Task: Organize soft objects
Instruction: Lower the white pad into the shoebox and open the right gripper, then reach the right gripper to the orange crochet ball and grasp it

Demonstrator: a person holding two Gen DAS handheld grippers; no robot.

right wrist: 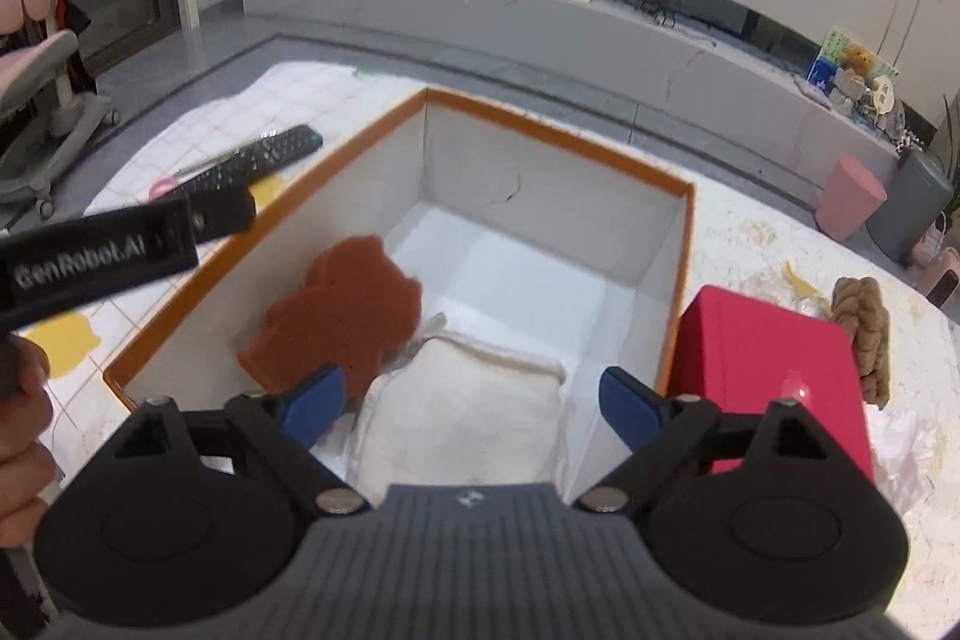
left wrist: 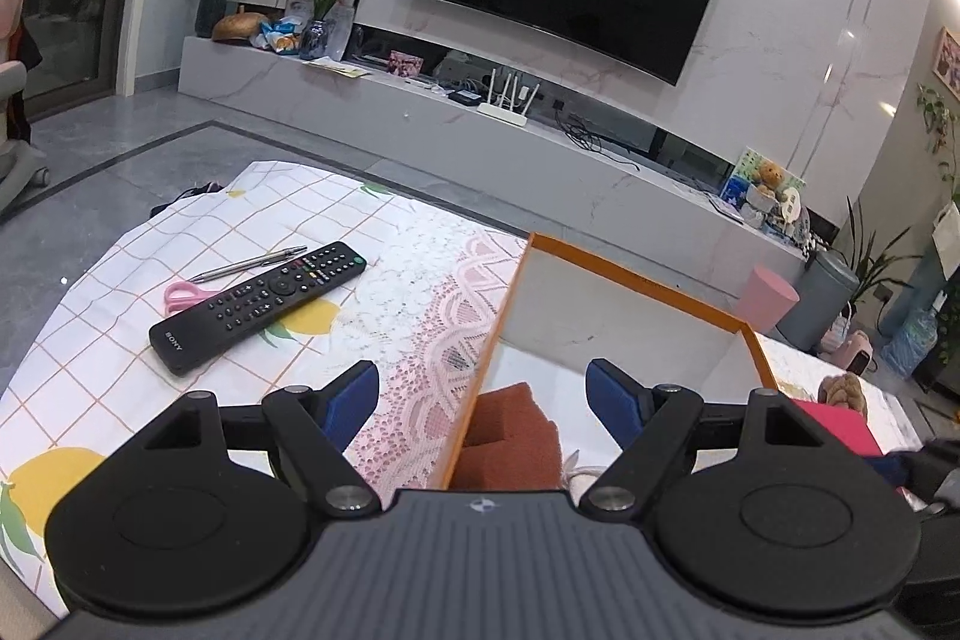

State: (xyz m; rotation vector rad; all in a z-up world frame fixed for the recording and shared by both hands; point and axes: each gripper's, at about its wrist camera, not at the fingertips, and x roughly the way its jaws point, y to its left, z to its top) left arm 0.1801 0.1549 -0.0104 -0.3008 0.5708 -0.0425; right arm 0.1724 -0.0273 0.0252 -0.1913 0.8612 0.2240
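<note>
An orange-rimmed white box stands on the table. Inside it lie a rust-brown sponge piece and a cream soft pad. My right gripper is open and empty, just above the cream pad at the box's near end. My left gripper is open and empty, straddling the box's left wall, with the brown sponge below it. A red block sits right of the box, and a tan knitted soft object lies beyond it.
A black remote, a pen and pink scissors lie on the patterned tablecloth left of the box. The left gripper's body crosses the right wrist view at left. A TV console stands beyond the table.
</note>
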